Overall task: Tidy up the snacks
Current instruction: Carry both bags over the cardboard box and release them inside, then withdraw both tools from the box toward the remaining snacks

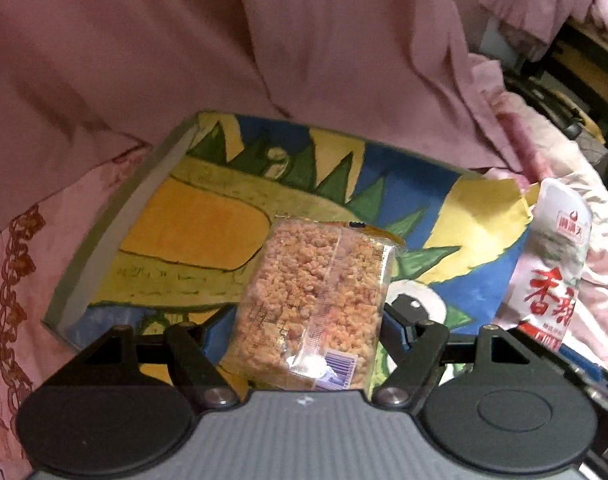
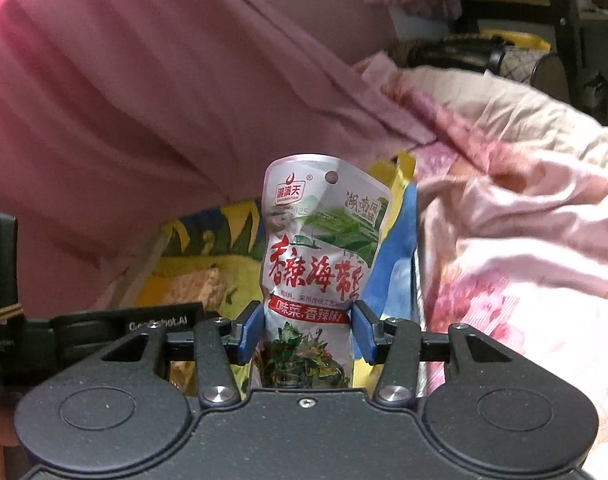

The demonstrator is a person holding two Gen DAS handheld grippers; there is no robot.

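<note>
We are gripping a rice-crisp packet (image 1: 312, 304) and a seaweed pouch (image 2: 320, 256) in closed jaws over a painted board (image 1: 208, 220) lying on pink bedding (image 2: 524, 248); the pouch base is hidden.

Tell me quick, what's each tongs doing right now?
Left tongs: closed on the puffed rice cake pack.
Right tongs: closed on the white seaweed snack pouch.
</note>
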